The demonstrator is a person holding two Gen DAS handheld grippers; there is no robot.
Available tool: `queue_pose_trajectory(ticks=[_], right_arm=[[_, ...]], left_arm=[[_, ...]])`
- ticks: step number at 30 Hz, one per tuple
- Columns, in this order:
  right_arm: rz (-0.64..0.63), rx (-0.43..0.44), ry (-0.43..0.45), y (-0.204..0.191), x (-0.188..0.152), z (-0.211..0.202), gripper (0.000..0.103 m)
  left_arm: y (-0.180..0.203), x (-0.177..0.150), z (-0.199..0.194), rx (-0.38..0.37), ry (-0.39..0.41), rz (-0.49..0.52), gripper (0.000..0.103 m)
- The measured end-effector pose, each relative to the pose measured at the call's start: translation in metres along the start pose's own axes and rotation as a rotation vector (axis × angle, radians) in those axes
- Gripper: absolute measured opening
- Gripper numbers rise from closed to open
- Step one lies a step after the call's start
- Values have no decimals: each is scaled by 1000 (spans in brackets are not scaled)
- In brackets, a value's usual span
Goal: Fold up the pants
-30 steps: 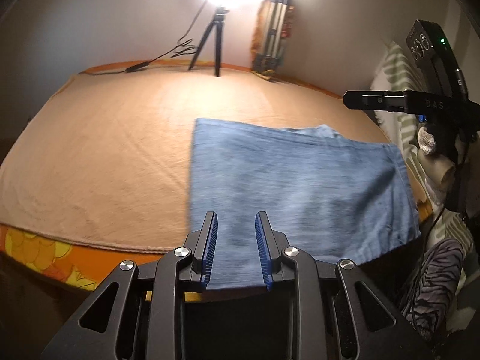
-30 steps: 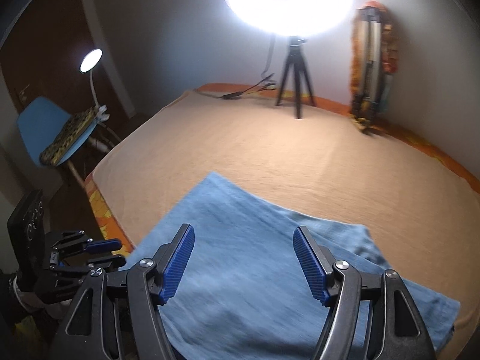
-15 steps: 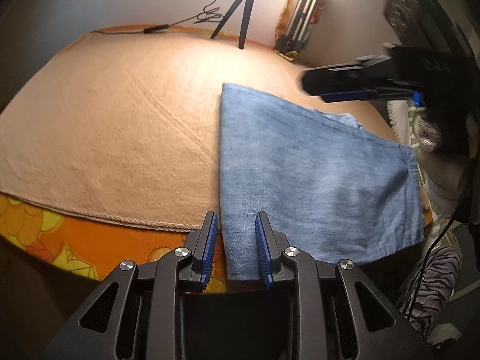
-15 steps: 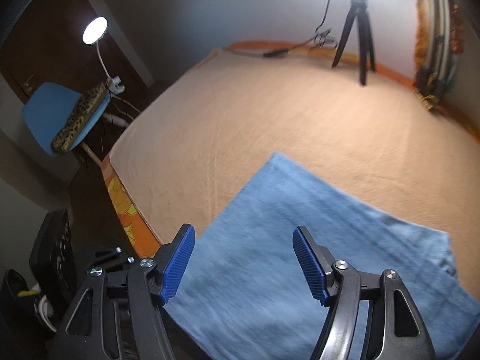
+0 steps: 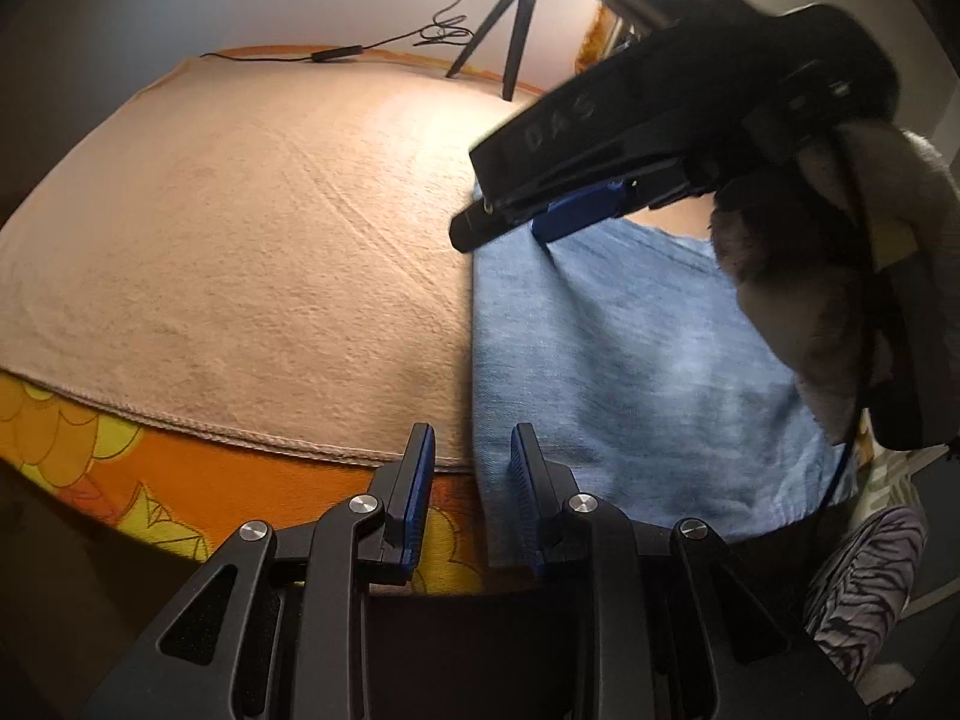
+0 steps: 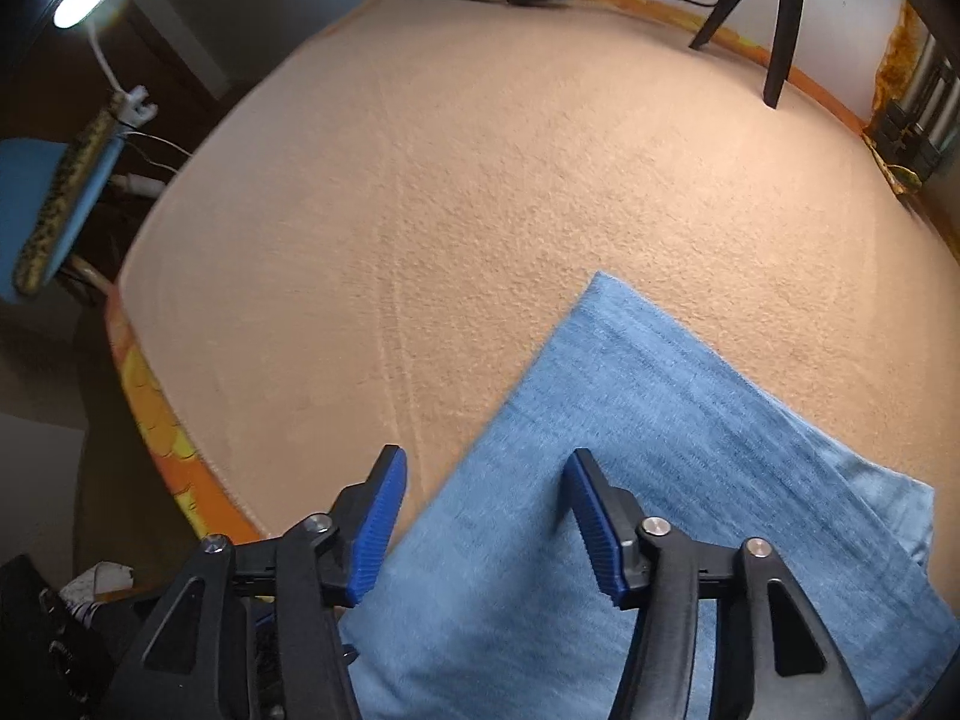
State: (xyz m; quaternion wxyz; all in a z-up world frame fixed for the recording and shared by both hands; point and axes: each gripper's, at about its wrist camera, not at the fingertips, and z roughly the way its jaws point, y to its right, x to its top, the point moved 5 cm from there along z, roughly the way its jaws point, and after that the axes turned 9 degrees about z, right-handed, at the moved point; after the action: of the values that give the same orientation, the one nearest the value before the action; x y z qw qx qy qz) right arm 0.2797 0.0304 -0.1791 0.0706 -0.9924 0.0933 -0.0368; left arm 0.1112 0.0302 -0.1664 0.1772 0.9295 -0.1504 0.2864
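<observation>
The left gripper (image 5: 469, 495), fingers a little apart and clamped on nothing, hovers at the near left corner of the folded blue denim pants (image 5: 624, 372), which lie flat at the near right of the towel-covered bed (image 5: 252, 252), their near end drooping over its edge. The right gripper (image 6: 485, 525), its fingers apart and just closing, straddles the left folded edge farther up. The denim looks soft, limp and fairly thick: pinch all layers at that edge's corners.

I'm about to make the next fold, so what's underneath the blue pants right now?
The folded blue pants lie on a peach blanket over an orange patterned sheet. Whatever is directly beneath the denim is covered.
</observation>
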Motion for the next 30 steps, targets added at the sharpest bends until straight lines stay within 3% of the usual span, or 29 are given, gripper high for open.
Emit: queue_pose_trajectory(ticks=[10,14,17,19,22,30], right_arm=[[-24,-119,-58,-20,8,28,52],[-54,-170,-47,-26,7,30,41],[-36,-147,-39,-20,7,28,29],[-14,-109,-30,-13,8,25,21],[4,-50,-12,-6,6,18,7],[66,89,47,23,-1,-16,2]], left_arm=[[7,-1,-4,-42,13,12,24],[11,0,-1,-45,4,29,24],[10,3,2,-43,-1,22,26],[7,5,4,-37,0,14,37],[9,6,7,-37,0,8,39],[13,11,20,-66,-17,-10,39]])
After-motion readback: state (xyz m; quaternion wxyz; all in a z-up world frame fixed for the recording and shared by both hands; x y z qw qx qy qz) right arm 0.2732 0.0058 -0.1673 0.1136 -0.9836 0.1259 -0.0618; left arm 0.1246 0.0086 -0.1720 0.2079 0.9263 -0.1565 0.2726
